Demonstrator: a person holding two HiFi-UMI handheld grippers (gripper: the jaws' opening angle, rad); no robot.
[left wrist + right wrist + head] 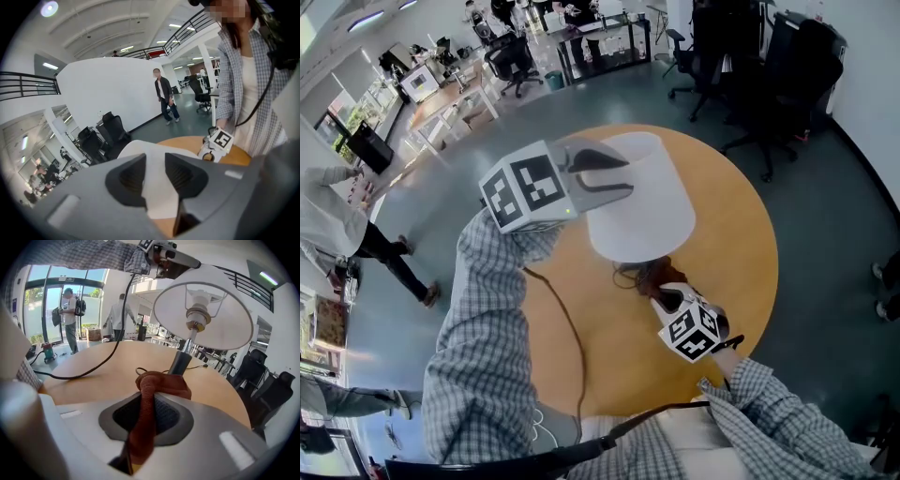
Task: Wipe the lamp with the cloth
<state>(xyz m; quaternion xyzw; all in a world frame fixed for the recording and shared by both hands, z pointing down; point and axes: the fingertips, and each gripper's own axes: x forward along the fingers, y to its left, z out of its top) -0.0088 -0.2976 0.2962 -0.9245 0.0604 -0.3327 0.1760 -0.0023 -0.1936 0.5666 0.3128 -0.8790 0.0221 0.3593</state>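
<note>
Cloth [149, 397] at the lamp's [193, 325] foot, shade [647, 202] not pinned
Right gripper [152, 411] is clamped on the cloth, close by the stem [180, 361] on the table [741, 253]. Left gripper [154, 164] straddles the shade, jaws apart — a hard push low down could tip the lamp.

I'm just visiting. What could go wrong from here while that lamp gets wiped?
1. The right gripper, shut on the cloth, is low by the lamp's stem. A hard push might topple it, since the fingers of the left gripper stand apart at the lampshade, not clamping it.
2. The cloth might snag the thin cord looped beside the stem.
</note>
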